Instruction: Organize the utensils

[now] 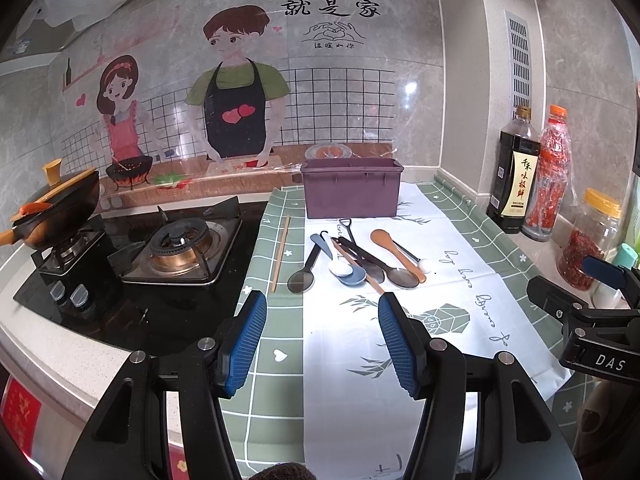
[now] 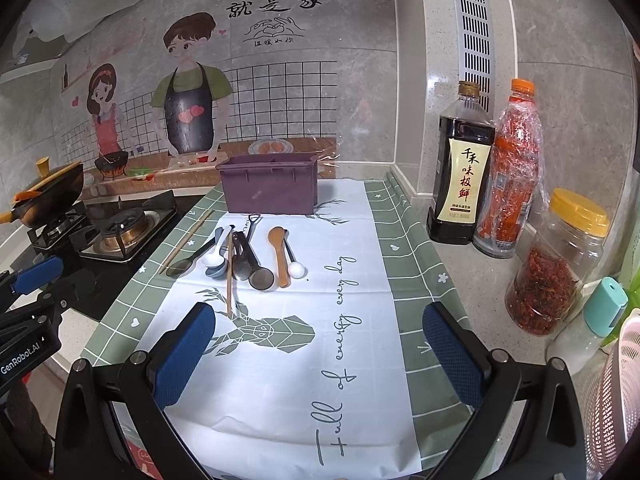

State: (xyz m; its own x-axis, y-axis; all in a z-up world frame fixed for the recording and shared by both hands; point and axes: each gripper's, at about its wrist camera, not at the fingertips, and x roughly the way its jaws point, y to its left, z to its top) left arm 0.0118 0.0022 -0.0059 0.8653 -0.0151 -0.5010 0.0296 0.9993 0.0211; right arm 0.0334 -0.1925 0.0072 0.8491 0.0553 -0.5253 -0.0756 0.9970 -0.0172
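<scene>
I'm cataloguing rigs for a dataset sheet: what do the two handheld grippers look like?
Both share one design: black angular frames with silver pivot bolts and textured blue pads. The left gripper body reads "GenRobot.AI"; the right gripper shows "DAS". No sleeves are visible.

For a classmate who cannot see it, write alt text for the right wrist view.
The open right gripper hovers over a deer-print cloth. Ahead, spoons and chopsticks lie loose before a purple bin; a stove sits left, condiment bottles right.

Purple box (image 1: 351, 192) interior hidden
</scene>
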